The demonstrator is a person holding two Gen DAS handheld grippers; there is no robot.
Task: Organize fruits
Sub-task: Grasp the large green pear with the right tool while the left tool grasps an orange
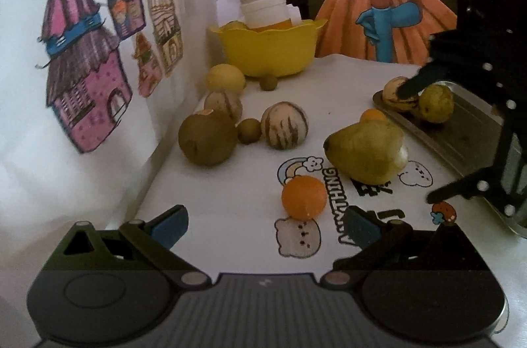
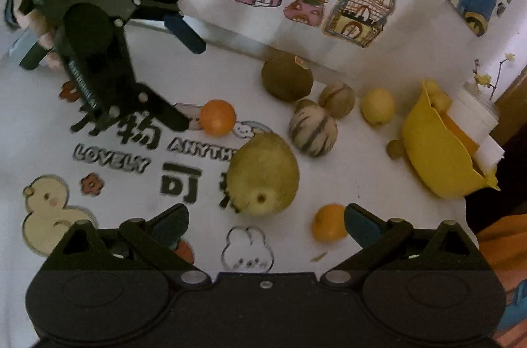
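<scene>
My left gripper (image 1: pixel 265 226) is open and empty, just short of a small orange (image 1: pixel 303 197) on the white printed cloth. A green pear (image 1: pixel 365 150) lies to its right, with a kiwi (image 1: pixel 207 139) and a striped melon (image 1: pixel 285 125) farther back. My right gripper (image 2: pixel 265 224) is open and empty, with the pear (image 2: pixel 263 173) just ahead between its fingers and a second orange (image 2: pixel 329 222) by the right finger. In the left wrist view the right gripper (image 1: pixel 415 144) hovers over a metal tray (image 1: pixel 461 130) holding a striped fruit (image 1: pixel 398 93) and a yellow-green fruit (image 1: pixel 434 102).
A yellow bowl (image 1: pixel 266 51) stands at the back with a white jar behind it. A lemon (image 1: pixel 225 78), another striped fruit (image 1: pixel 224 106) and small brown fruits (image 1: pixel 249 130) lie near the illustrated wall on the left. The left gripper (image 2: pixel 178 78) shows at the right wrist view's upper left.
</scene>
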